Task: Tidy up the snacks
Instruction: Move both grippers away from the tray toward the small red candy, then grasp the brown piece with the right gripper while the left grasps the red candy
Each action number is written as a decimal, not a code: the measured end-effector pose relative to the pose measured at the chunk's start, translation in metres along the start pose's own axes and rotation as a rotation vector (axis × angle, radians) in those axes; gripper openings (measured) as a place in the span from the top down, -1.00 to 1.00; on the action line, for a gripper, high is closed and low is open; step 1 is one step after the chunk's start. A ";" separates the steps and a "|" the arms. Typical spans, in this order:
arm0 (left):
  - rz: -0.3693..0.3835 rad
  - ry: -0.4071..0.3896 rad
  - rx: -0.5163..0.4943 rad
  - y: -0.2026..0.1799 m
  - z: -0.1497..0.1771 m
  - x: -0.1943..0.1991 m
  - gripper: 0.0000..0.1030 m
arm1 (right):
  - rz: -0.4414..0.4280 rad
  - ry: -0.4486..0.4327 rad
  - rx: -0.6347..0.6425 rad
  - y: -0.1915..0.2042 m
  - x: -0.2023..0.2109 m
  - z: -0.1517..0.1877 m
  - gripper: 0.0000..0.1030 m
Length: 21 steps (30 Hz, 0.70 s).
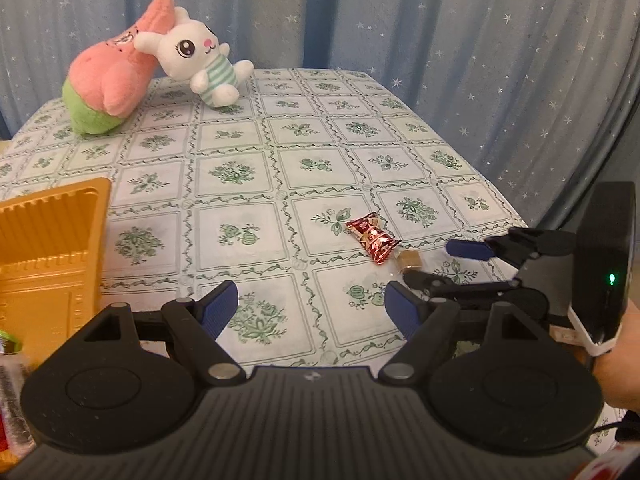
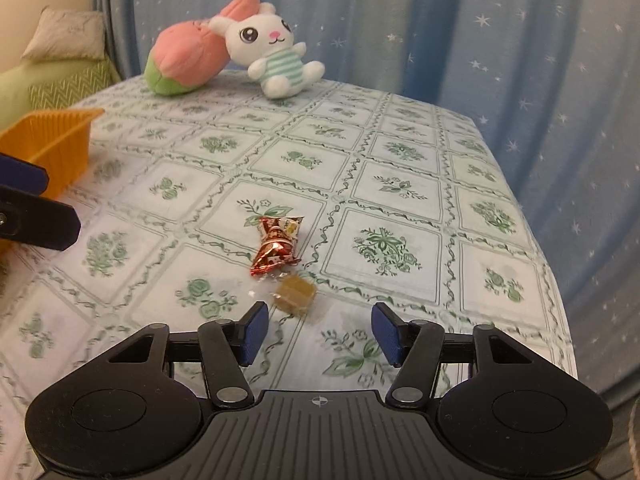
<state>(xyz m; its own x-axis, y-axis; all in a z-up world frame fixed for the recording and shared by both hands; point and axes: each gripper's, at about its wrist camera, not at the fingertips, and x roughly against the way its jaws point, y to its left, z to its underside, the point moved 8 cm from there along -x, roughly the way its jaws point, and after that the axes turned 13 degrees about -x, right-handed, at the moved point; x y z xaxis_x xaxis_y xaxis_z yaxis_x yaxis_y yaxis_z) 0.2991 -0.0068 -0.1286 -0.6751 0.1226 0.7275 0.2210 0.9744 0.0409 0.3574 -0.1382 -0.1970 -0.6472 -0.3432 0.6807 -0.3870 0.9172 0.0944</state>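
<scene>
A red foil-wrapped candy (image 1: pixel 373 238) (image 2: pixel 277 246) lies on the green-patterned tablecloth (image 1: pixel 240 208). Right beside it is a brown cube candy in clear wrap (image 1: pixel 409 260) (image 2: pixel 295 294). My right gripper (image 2: pixel 319 314) (image 1: pixel 436 264) is open and low over the cloth. The brown candy sits just ahead of its fingertips, nearer the left one, untouched. My left gripper (image 1: pixel 310 296) (image 2: pixel 44 204) is open over bare cloth with nothing between its fingers. An orange plastic tray (image 1: pixel 48 248) (image 2: pixel 52 140) stands at the left.
A pink-and-green plush (image 1: pixel 108 84) and a white bunny plush (image 1: pixel 200 60) rest at the table's far edge. A starry blue curtain (image 1: pixel 480 60) hangs behind. The table's right edge (image 2: pixel 540 240) drops off. Wrapped snacks (image 1: pixel 10 364) show at the lower left.
</scene>
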 end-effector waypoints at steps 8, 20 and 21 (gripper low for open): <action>0.014 0.003 0.009 -0.002 0.001 -0.010 -0.52 | -0.061 -0.022 0.024 0.005 -0.011 -0.009 0.36; 0.031 0.002 0.037 -0.014 -0.005 -0.033 -0.52 | 0.029 -0.042 -0.209 -0.029 0.007 -0.022 0.60; 0.034 -0.003 0.053 -0.016 -0.007 -0.036 -0.52 | 0.035 -0.051 -0.243 -0.035 0.008 -0.024 0.60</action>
<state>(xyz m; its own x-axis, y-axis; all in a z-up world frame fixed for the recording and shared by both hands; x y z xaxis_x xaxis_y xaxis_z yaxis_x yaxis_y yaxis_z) 0.3246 -0.0277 -0.1509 -0.6697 0.1561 0.7260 0.2061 0.9783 -0.0203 0.3811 -0.1685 -0.1775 -0.6918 -0.3147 0.6499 -0.1988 0.9483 0.2476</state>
